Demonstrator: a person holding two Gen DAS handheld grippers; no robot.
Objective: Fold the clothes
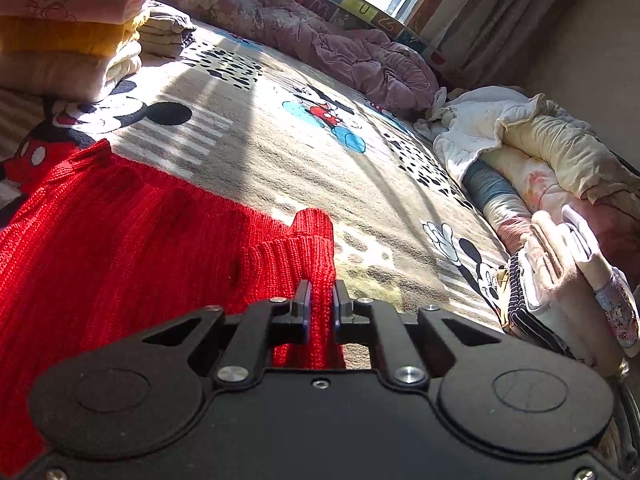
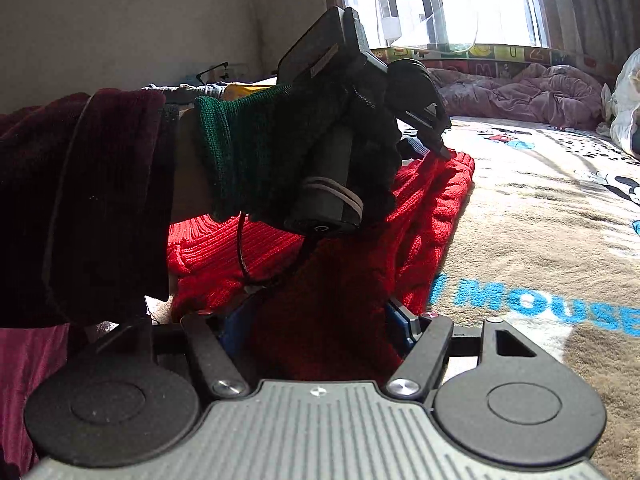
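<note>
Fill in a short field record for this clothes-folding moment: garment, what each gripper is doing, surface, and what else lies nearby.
garment: red knitted sweater, partly spread on the bed
left gripper: shut on a fold of the sweater's ribbed edge
right gripper: fingers either side of bunched red knit; whether it is clamped cannot be told
left hand: dark glove, holding the left gripper's handle
surface: Mickey Mouse blanket
nearby: folded stack at upper left; purple quilt by the window; clothes pile at right
</note>
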